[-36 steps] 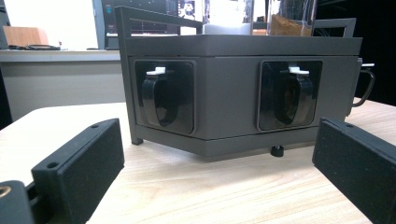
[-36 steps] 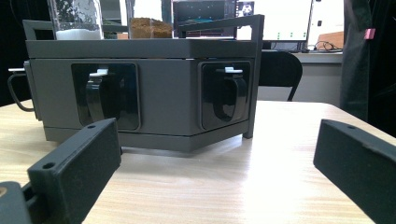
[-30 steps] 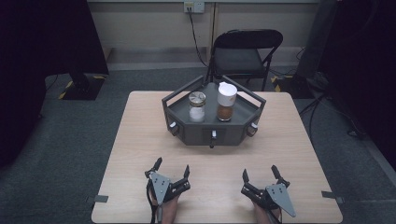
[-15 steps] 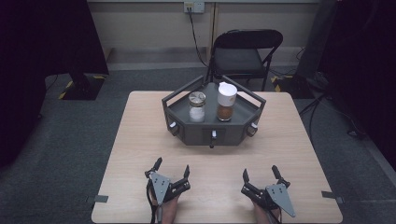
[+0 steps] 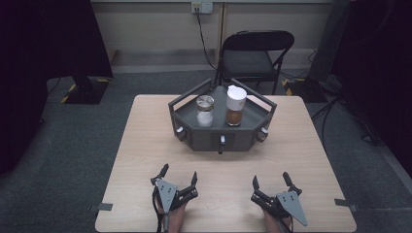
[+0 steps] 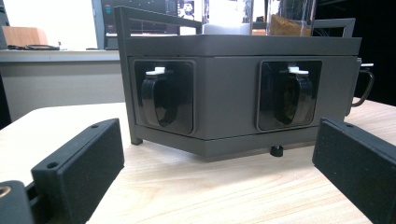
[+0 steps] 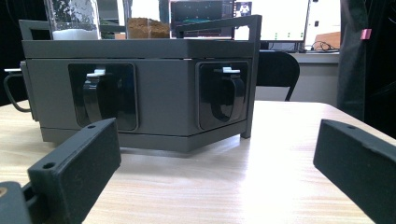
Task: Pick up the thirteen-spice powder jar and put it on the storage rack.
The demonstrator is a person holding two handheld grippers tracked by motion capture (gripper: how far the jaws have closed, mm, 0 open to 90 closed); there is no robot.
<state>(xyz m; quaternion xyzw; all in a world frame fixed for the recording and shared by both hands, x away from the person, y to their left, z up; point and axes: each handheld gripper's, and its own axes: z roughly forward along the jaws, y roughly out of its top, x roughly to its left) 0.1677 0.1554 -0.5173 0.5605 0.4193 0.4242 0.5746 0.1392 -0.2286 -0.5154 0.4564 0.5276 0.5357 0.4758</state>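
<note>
Both tools rest low on the table [image 5: 145, 145] at its near edge, the left gripper [image 5: 179, 175] and the right gripper [image 5: 270, 181] each with its jaws spread wide and nothing between them, which reads as a ready stance with nothing yet picked. Ahead of both, well apart from the jaws and roughly between their 2 lines of sight, stands the dark grey rack [image 5: 204, 138], its front faces holding recessed black handles [image 6: 161, 95] turned toward the grippers, probably so they can be pulled straight back. On its top tray, farther off still, stand 2 jars side by side: the white-powder jar [image 5: 204, 110] ahead of the left gripper and the brown-powder jar [image 5: 235, 106] ahead of the right, placed upright and open to a reach from above.
</note>
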